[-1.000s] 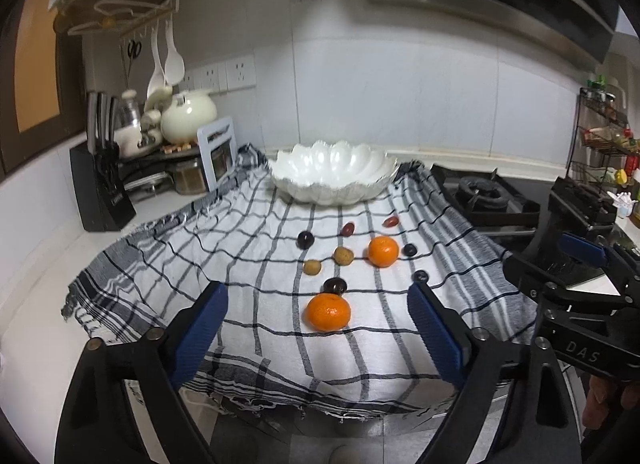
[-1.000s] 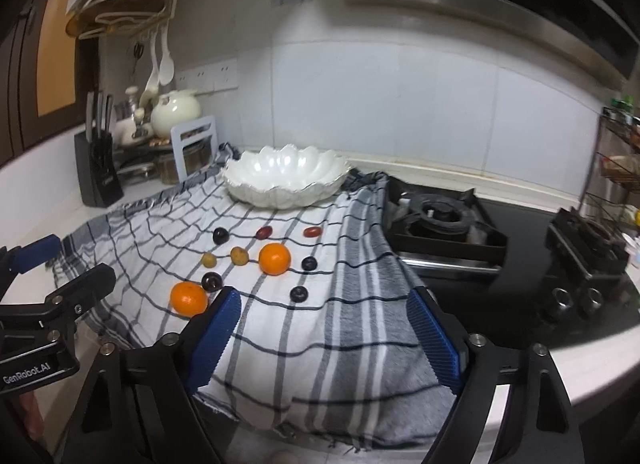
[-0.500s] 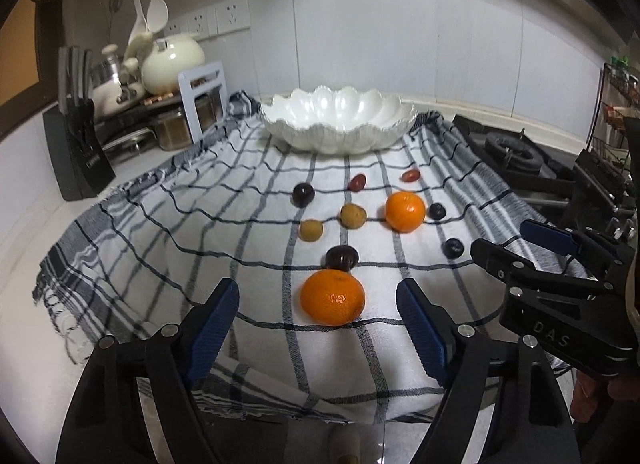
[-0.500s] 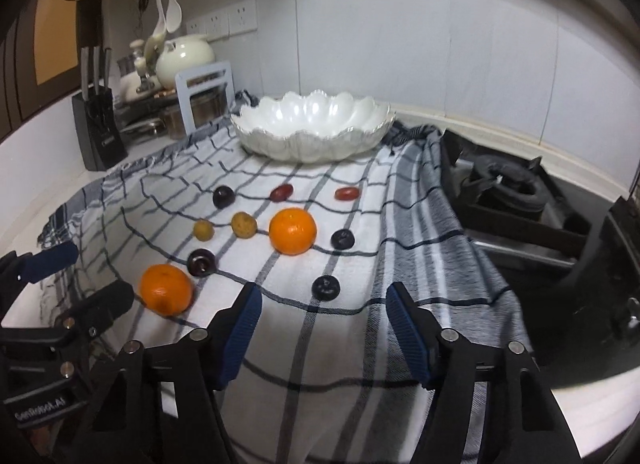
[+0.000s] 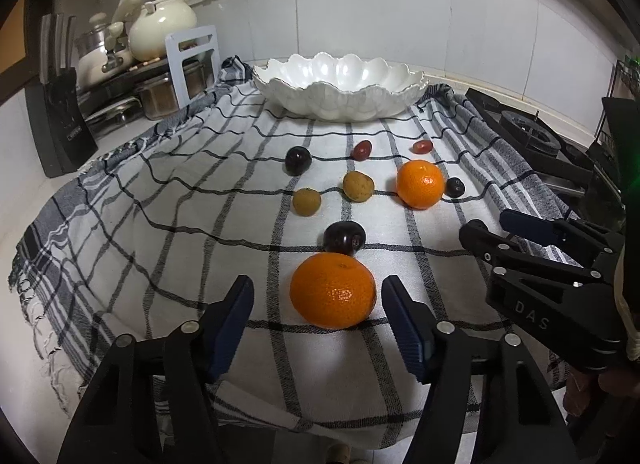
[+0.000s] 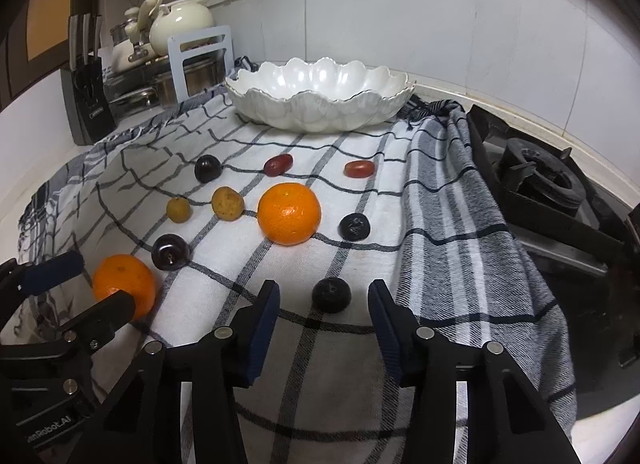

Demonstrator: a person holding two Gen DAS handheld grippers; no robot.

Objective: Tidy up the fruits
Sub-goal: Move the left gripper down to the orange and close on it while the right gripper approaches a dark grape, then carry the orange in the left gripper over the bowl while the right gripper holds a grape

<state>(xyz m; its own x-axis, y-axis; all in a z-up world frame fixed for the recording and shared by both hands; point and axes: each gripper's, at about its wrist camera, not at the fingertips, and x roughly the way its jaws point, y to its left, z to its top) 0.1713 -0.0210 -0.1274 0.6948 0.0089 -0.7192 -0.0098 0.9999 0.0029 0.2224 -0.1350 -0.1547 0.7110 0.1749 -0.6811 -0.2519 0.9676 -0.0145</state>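
Several fruits lie on a checked cloth [image 5: 168,232] before an empty white scalloped bowl [image 5: 340,82]. My left gripper [image 5: 318,298] is open, its pads on either side of the near orange [image 5: 333,290], apart from it. A dark plum [image 5: 344,238] sits just behind that orange. My right gripper [image 6: 324,300] is open around a small dark berry [image 6: 331,294]. A second orange [image 6: 289,213] lies mid-cloth, with two brownish round fruits [image 6: 227,203], another dark berry [image 6: 354,226], a plum [image 6: 207,168] and two red grapes [image 6: 278,165] farther back.
A gas hob [image 6: 540,184] lies right of the cloth. A knife block [image 5: 60,124], pots and a cream teapot [image 5: 162,26] stand at the back left. The counter's front edge is just under the grippers.
Both grippers have moved forward and down toward the cloth. The left now brackets the near orange, the right brackets the near dark berry. The fruits have not moved.
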